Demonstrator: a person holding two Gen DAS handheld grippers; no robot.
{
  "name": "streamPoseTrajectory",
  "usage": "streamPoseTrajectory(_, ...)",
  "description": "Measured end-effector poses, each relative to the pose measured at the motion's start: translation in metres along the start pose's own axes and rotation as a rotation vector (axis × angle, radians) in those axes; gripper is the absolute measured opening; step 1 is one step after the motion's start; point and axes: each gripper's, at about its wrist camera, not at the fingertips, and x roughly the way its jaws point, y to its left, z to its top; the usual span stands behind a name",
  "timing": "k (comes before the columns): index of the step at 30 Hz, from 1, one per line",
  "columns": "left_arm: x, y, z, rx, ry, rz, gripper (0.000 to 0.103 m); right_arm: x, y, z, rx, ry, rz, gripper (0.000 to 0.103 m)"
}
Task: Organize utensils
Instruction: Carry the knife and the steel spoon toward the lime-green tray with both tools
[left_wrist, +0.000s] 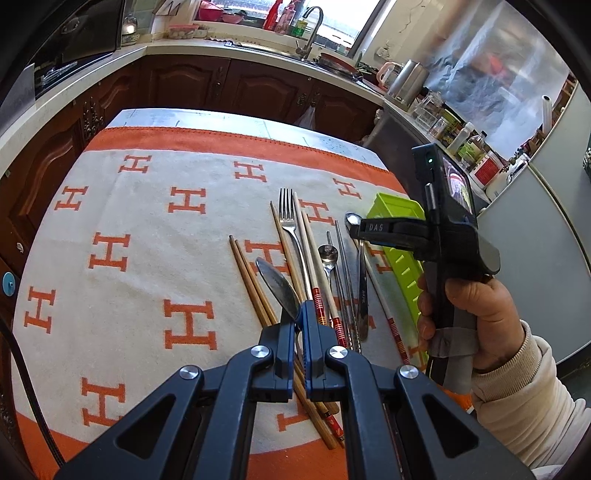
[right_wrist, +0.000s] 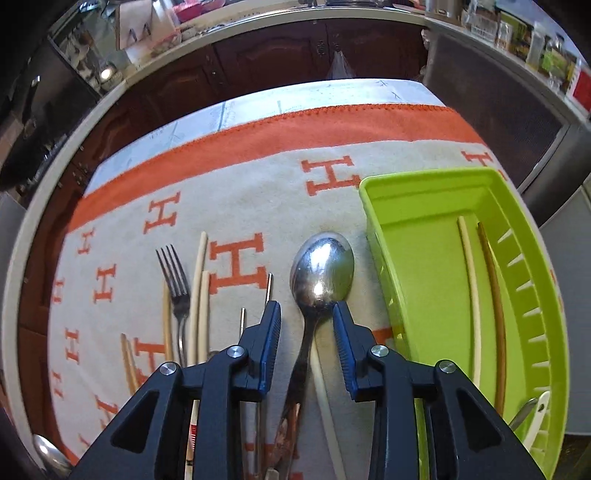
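Two grippers work low in frame. Left gripper (left_wrist: 298, 314) is clenched on a steel spoon (left_wrist: 279, 286) raised over the desk (left_wrist: 122, 280). Right gripper (right_wrist: 306, 314) is released, fingers straddling the large spoon's (right_wrist: 322, 269) neck. Stiff, slick metal: pinch the narrow handle, I judge. Right of centre waits the green tray (right_wrist: 388, 236).

A home kitchen. Dark carved wooden cabinets (left_wrist: 184, 83) run beneath a pale stone countertop (left_wrist: 177, 50) carrying a curved steel tap (left_wrist: 312, 29) beside a bright window (left_wrist: 340, 16). A steel electric kettle (left_wrist: 408, 81), bottles and jars (left_wrist: 458, 134) crowd the side counter. Cutlery lies on a table under an orange-and-cream H-patterned cloth (left_wrist: 147, 229).
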Motion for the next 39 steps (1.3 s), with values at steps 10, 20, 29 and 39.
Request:
streamPoseTrajectory(10, 0.001, 0.007, -0.002, -0.019, 0.0, 0.003, 0.001, 0.006, 0.017, -0.003, -0.106, -0.03, -0.105, 0.015)
streamPoseTrajectory(20, -0.009, 0.012, -0.003, -0.024, -0.02, 0.023, 0.001, -0.023, -0.003, -0.025, -0.044, -0.138, 0.071, 0.006)
streamPoseTrajectory(29, -0.017, -0.006, -0.002, 0.024, -0.048, 0.016, 0.001, -0.098, -0.058, -0.061, 0.059, -0.338, 0.377, 0.006)
streamPoseTrajectory(39, -0.025, -0.05, 0.007, 0.085, -0.074, -0.012, 0.001, -0.19, -0.119, -0.101, 0.134, -0.491, 0.465, 0.0)
